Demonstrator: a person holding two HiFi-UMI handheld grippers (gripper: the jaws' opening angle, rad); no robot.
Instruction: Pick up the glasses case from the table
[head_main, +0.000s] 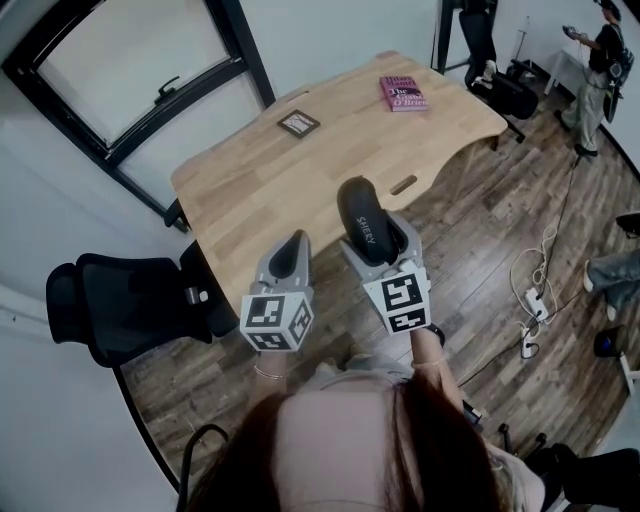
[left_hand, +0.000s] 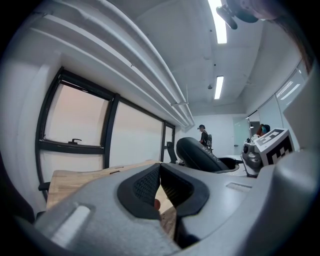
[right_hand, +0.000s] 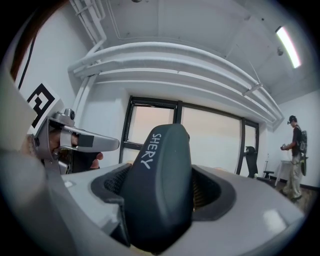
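The dark grey glasses case (head_main: 361, 220) with white lettering is held up off the wooden table (head_main: 300, 170), clamped between the jaws of my right gripper (head_main: 378, 240). In the right gripper view the case (right_hand: 161, 185) fills the gap between the pads and points upward. My left gripper (head_main: 292, 255) hovers beside it on the left, jaws closed together with nothing between them (left_hand: 160, 187). The left gripper view also shows the case (left_hand: 200, 155) off to the right.
A pink book (head_main: 403, 92) and a small dark square card (head_main: 298, 124) lie on the far part of the table. A black office chair (head_main: 130, 305) stands at the left. A person (head_main: 598, 70) stands far right; cables (head_main: 535, 290) lie on the floor.
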